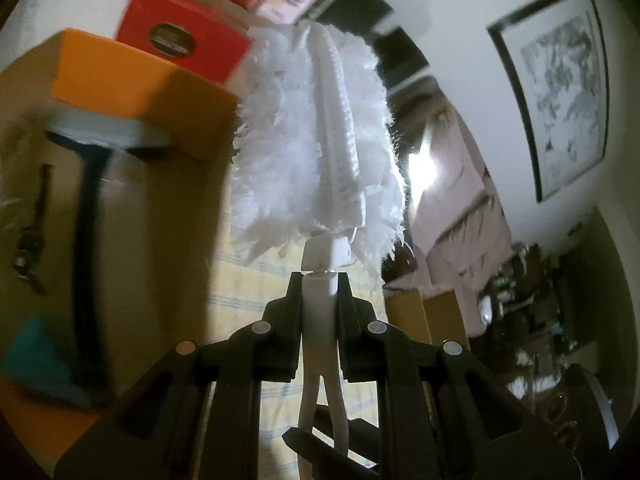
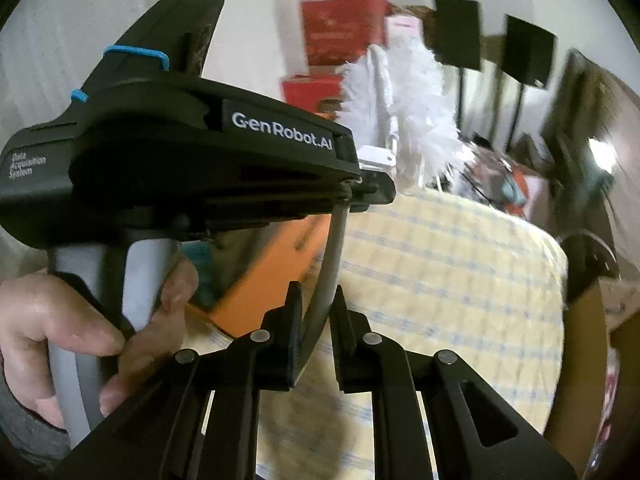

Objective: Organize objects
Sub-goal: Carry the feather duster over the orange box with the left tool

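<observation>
A white fluffy duster head [image 1: 316, 132] stands upright on a white handle [image 1: 320, 320]. In the left wrist view my left gripper [image 1: 319, 280] is shut on that handle just below the head. The right wrist view shows the left gripper [image 2: 372, 186] from the side, held by a person's hand [image 2: 60, 340], with the duster head [image 2: 412, 112] beyond it. The handle's thin curved lower part [image 2: 330, 264] runs down into my right gripper [image 2: 316, 292], which is shut on it.
An orange box [image 1: 140, 92] and a red box [image 1: 180, 40] stand at the left, with a black-handled tool [image 1: 86, 240] and a teal object [image 1: 36, 356] by them. A yellow checked cloth [image 2: 440, 272] covers the table. A cardboard box [image 2: 580, 360] stands at the right.
</observation>
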